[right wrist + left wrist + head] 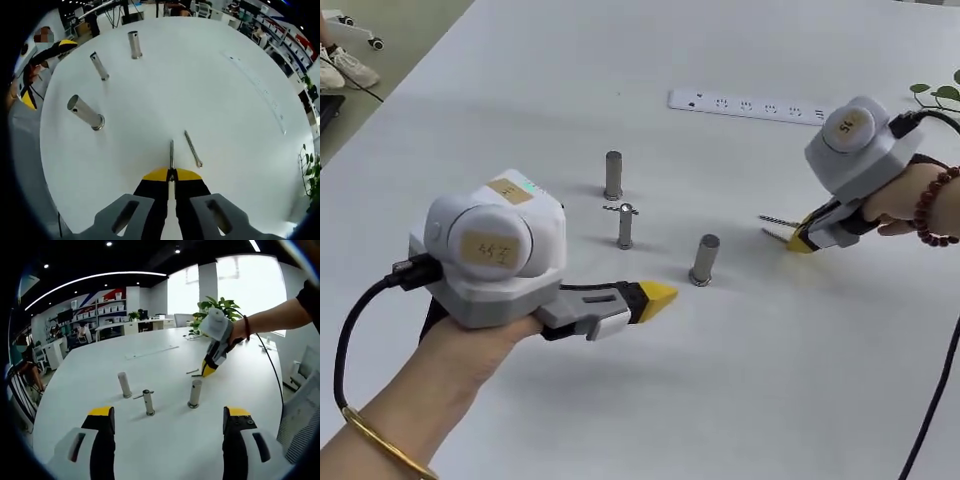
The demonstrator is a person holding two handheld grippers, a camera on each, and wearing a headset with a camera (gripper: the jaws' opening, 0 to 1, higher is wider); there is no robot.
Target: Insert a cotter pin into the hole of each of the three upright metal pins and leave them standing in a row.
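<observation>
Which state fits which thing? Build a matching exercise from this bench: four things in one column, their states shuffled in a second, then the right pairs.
Things
1. middle metal pin
2. left gripper
3. right gripper
4. loose cotter pin

States
A. lying flat on the table
B. open, nothing between the jaws
C. shut on another cotter pin
D. has an inserted cotter pin through its hole

Pairs: 1-D, 2-B, 3-C, 4-A
</observation>
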